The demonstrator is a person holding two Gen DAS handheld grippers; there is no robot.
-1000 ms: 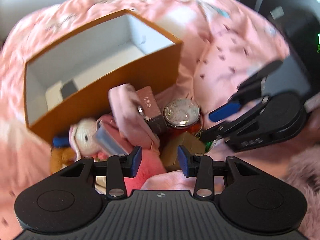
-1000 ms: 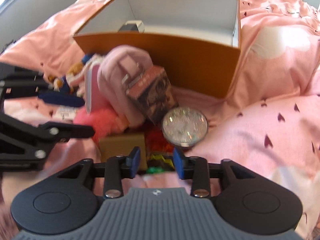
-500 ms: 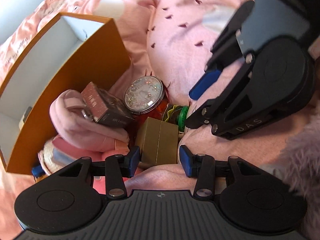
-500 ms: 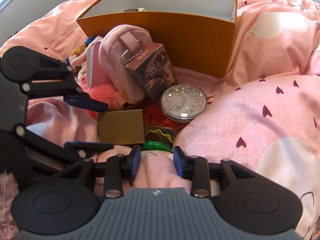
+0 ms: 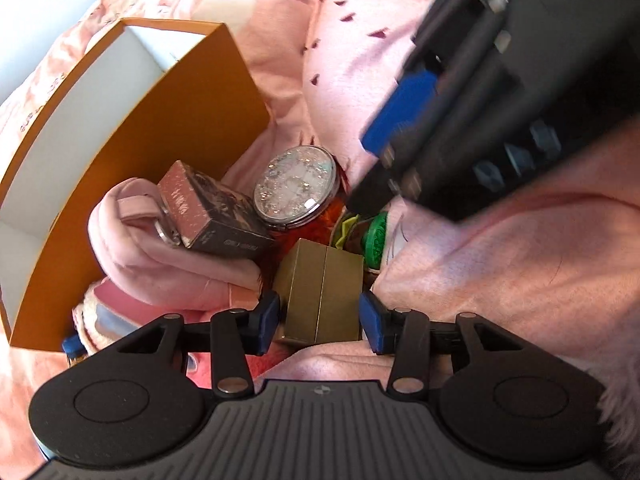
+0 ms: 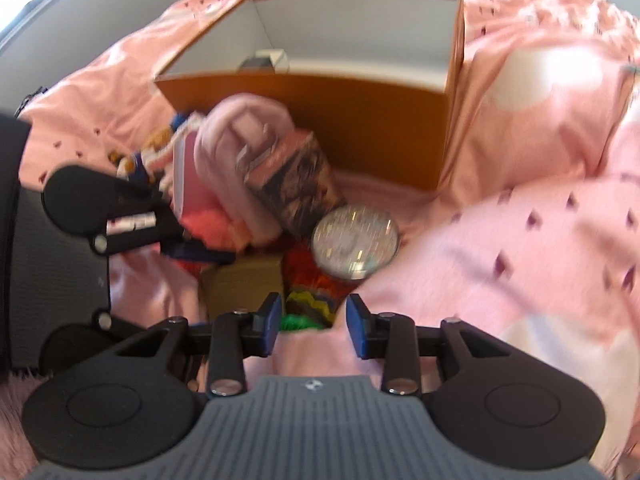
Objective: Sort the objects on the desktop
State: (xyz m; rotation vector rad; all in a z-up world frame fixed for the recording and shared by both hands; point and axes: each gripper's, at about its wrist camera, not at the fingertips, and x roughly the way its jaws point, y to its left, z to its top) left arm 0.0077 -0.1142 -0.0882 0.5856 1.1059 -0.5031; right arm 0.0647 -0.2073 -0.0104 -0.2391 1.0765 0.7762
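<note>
Two tools work the pile: the left tool (image 5: 319,322), pads apart, straddles the small olive-gold cardboard box (image 5: 320,292) for gripping, while the right tool (image 6: 313,323) hangs parted, empty.

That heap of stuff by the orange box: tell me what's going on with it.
A person with a gripper in each hand is sorting a pile of small things on a pink bedspread. The left gripper is open and straddles the gold box without pressing on it. The right gripper, also open and empty, hovers over a colourful item with a green part. A glittery round compact, a patterned carton and a pink pouch lie against the orange box, which is nearly empty.
</note>
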